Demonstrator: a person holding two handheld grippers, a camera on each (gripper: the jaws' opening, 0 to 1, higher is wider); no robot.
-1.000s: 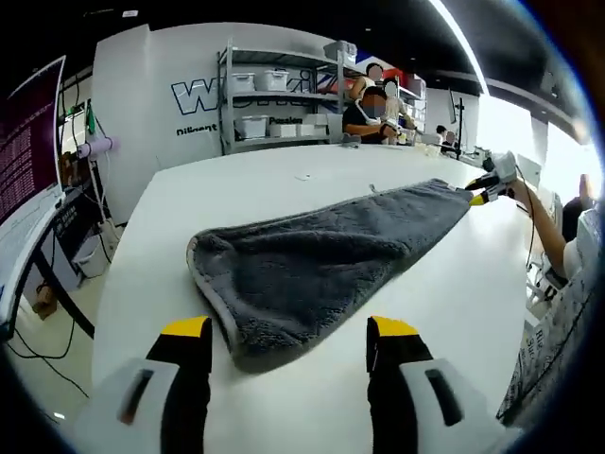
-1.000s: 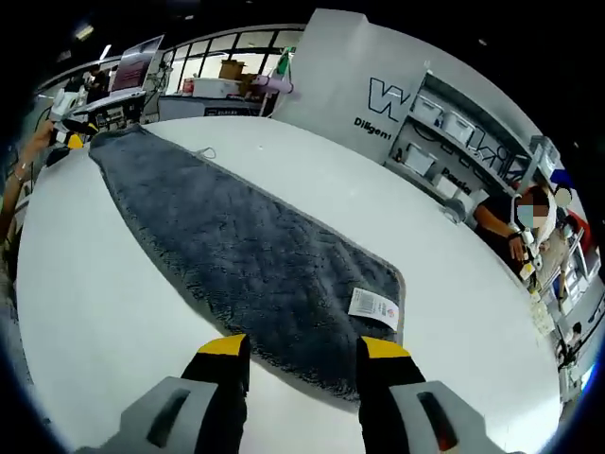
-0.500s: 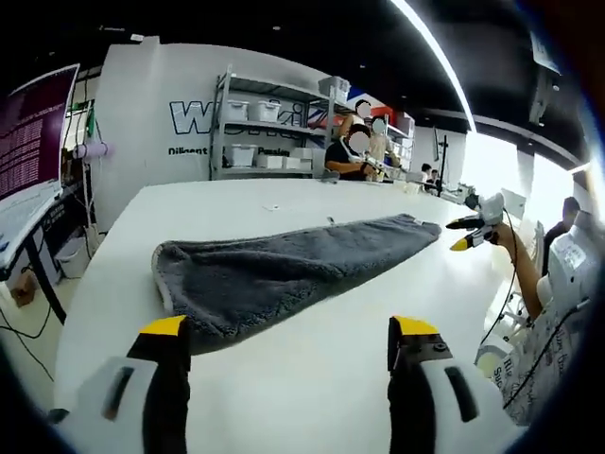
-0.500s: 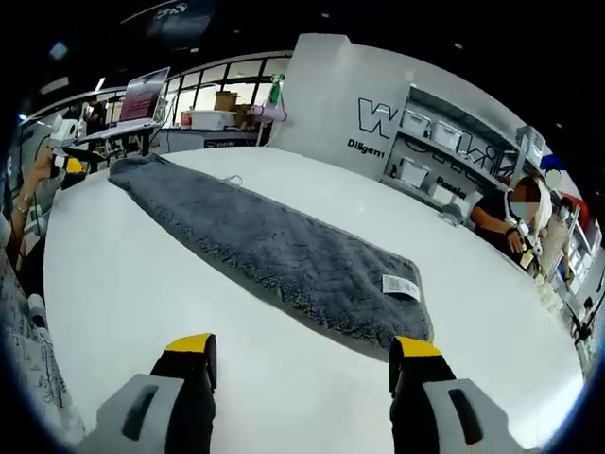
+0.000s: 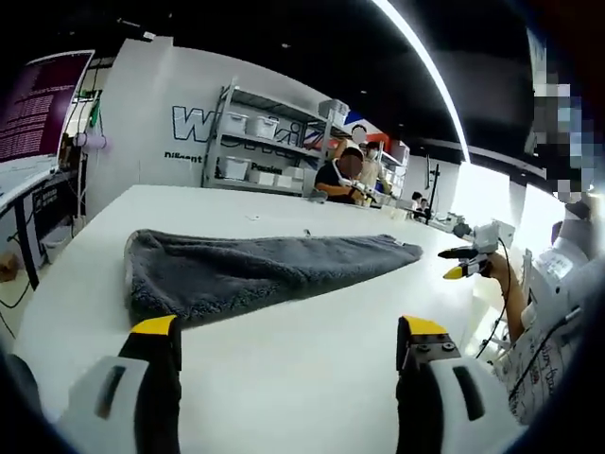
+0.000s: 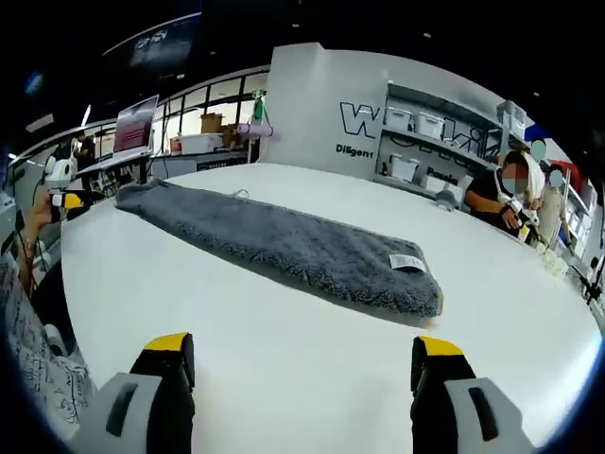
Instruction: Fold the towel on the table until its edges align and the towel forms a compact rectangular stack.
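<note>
Flanking the grey towel on the white table, both grippers wide apart.

- The white label on the grey towel carries print too small to read.
- The wall lettering is cut off behind the shelving rack, and the smaller line under it blurs.
- The monitor runs off the left gripper view's side, its text illegible.
- The bins on the shelves hide their contents.
</note>
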